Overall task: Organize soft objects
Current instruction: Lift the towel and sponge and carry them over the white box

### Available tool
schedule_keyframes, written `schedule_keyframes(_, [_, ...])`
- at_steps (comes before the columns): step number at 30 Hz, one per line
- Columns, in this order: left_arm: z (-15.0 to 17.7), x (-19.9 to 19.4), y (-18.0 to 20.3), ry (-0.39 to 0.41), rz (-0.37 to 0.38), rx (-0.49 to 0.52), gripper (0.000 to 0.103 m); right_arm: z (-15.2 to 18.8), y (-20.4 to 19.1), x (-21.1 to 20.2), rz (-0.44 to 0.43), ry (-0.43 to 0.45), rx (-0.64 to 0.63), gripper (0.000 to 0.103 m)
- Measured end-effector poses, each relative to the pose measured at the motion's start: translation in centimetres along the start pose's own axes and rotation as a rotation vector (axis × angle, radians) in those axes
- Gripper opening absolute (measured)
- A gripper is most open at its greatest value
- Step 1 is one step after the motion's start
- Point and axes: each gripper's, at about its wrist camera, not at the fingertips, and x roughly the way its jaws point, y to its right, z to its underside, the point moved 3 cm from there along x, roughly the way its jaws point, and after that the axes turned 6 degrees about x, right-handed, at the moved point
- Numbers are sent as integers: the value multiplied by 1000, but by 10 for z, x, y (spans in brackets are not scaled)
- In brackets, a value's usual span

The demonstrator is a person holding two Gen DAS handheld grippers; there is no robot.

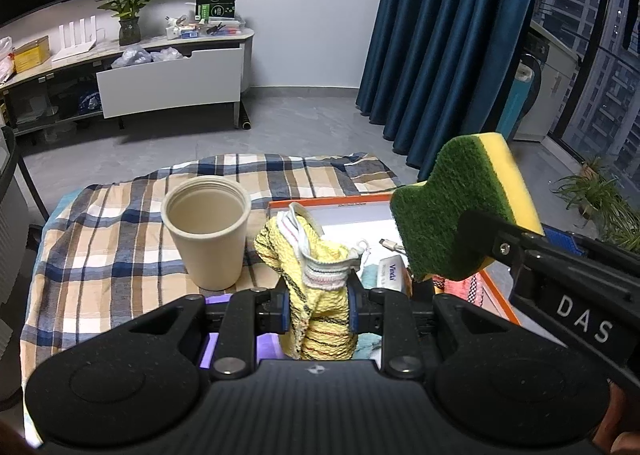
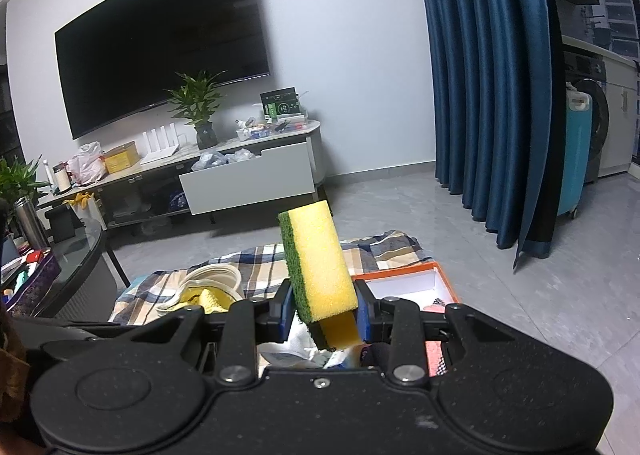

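1. Progress partial: left gripper (image 1: 318, 309) clamped on yellow knitted cloth (image 1: 320, 275), raised beside beige ribbed cup (image 1: 208, 231).
2. Right gripper (image 2: 324, 313) pinching green-and-yellow sponge (image 2: 318, 267), aloft over orange-rimmed box (image 2: 400, 275).
3. Neither placed yet.

Matte black grippers (image 1: 318, 311) with blue-padded jaws (one lettered "DAS"), silver screws.

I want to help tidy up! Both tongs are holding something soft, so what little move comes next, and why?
Probably lower the left tongs with the yellow cloth toward the open cup, which stands empty just beside them, while the right tongs hold the sponge.
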Motion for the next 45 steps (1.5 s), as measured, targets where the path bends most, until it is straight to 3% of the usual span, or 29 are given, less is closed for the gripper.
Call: schedule_keyframes(45, [4,37,62,-76,115,70,27,6,65,0,145,-3,87,38])
